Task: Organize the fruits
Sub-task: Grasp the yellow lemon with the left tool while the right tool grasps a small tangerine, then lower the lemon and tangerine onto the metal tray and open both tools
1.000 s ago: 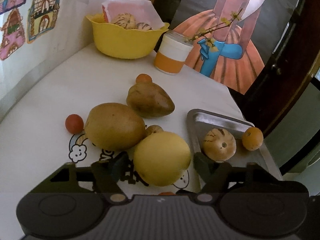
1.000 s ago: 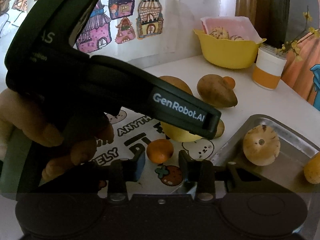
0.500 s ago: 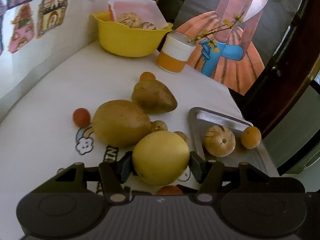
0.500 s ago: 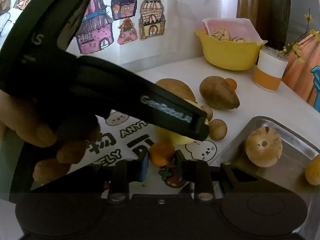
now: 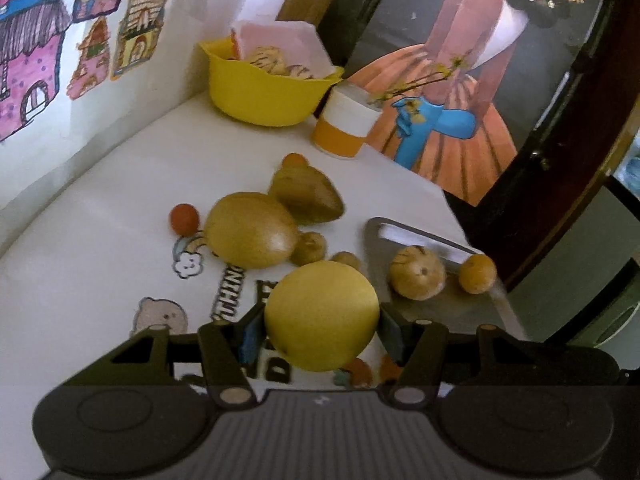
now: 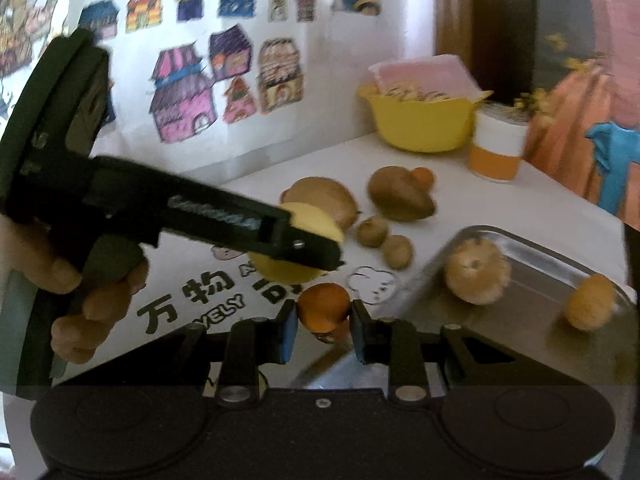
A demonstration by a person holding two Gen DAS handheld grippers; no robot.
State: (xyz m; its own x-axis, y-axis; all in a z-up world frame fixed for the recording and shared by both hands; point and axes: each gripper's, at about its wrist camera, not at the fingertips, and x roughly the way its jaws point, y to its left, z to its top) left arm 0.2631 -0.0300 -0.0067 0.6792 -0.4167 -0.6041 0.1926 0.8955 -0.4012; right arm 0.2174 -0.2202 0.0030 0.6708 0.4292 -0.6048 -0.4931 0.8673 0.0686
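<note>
We hold a two-finger tool in each hand over a white bench point(image 5: 100, 248) printed with cartoon lettering. Ahead and to the right of both tools sits a metal tray point(image 6: 532, 248), the largest thing near us; it holds a ribbed tan fruit point(image 6: 478, 276) and, further right, a small yellow-orange fruit point(image 6: 591, 307). Beyond the left tool's tips lie two big brownish fruits, a rounder one point(image 5: 250, 236) and a pointed one point(image 5: 306, 196) behind it, still loose on the bench. The left tool point(image 5: 320, 334) has its fingers closed on the sides of a large yellow round fruit point(image 5: 322, 316), and in the right wrist view that fruit appears raised off the bench. The right tool point(image 6: 323, 322) has its fingers against either side of a small orange fruit point(image 6: 323, 306), which looks gripped, though motion blur leaves us unsure whether it is lifted. Two small brown fruits point(image 6: 384, 240) rest just ahead of the right tool, between it and the pointed fruit. We judge this to be the pick-up step, with both fruits ready to travel. The next move calls for carrying each one rightward over the tray rim and lowering it into a bare spot clear of the fruits already there, with the left keeping a firm hold on the round, heavy one.
</note>
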